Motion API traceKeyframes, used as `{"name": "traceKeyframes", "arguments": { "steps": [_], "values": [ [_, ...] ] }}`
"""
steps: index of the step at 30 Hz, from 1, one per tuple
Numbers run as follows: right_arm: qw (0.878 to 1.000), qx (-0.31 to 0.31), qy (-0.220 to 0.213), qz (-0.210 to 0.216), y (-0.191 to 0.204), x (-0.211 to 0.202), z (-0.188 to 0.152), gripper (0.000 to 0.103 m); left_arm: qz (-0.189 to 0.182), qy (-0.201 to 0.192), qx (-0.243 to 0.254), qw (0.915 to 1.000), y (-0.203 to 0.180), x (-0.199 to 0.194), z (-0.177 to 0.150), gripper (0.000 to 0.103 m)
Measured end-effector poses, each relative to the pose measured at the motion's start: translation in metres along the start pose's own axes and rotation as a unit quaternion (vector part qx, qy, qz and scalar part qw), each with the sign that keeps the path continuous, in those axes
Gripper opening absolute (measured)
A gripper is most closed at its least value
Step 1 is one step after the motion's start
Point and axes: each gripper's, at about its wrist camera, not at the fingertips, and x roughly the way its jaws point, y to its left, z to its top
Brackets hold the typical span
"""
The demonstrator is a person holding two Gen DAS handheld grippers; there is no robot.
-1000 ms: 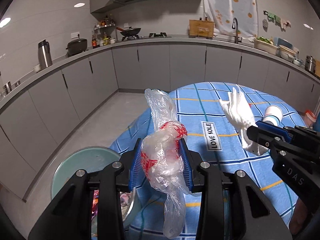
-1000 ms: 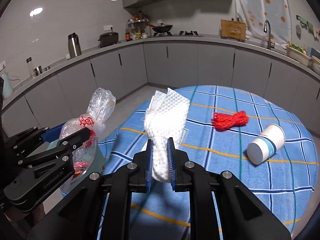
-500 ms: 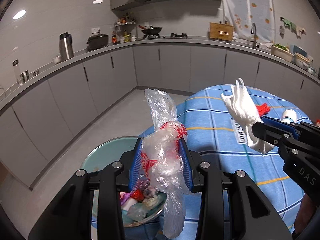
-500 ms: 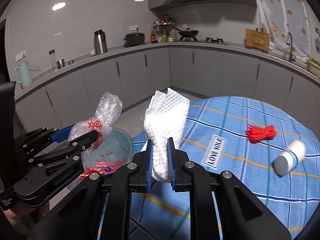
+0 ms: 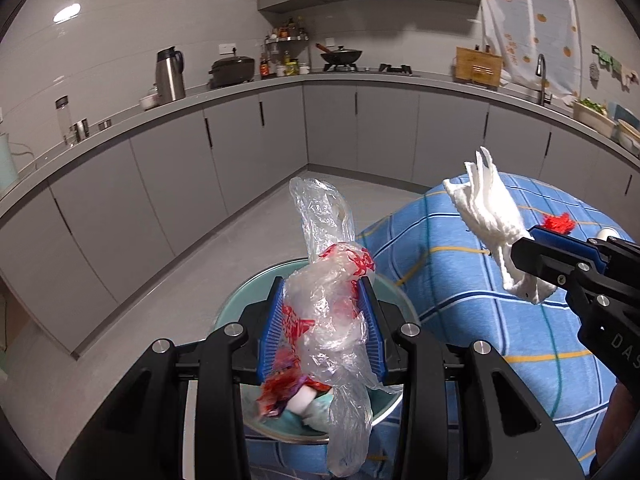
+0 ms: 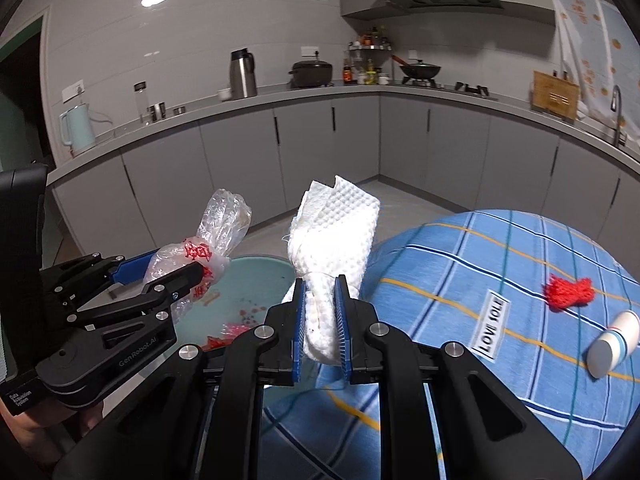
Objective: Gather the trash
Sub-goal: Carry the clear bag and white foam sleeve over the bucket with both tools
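Observation:
My left gripper (image 5: 321,300) is shut on a crumpled clear plastic bag with red print (image 5: 324,280) and holds it over a pale green bin (image 5: 240,300) that holds several pieces of trash. My right gripper (image 6: 320,308) is shut on a white paper towel (image 6: 336,232) beside the bin (image 6: 260,276), above the table's left edge. The left gripper (image 6: 188,272) with its bag (image 6: 200,248) shows in the right wrist view. The right gripper (image 5: 524,248) and towel (image 5: 488,208) show in the left wrist view.
A round table with a blue striped cloth (image 6: 500,272) carries a red mesh scrap (image 6: 568,292) and a toppled white paper cup (image 6: 612,344). Grey cabinets and a counter (image 6: 360,92) ring the room, with open grey floor (image 5: 240,240) beyond the bin.
Both grippers have swung left off the table with their loads. The bin has come under the left gripper, and the table has shifted to the right in both views.

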Motion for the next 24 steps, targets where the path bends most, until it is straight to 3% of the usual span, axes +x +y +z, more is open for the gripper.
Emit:
{"name": "traceKeyframes", "arguments": {
  "steps": [24],
  "values": [
    [0.997,-0.039,0.029,0.062,0.035,0.042,0.001,0.016,0.029,0.035,-0.031,0.9985,0.036,0.014,-0.018,0.037]
  ]
}}
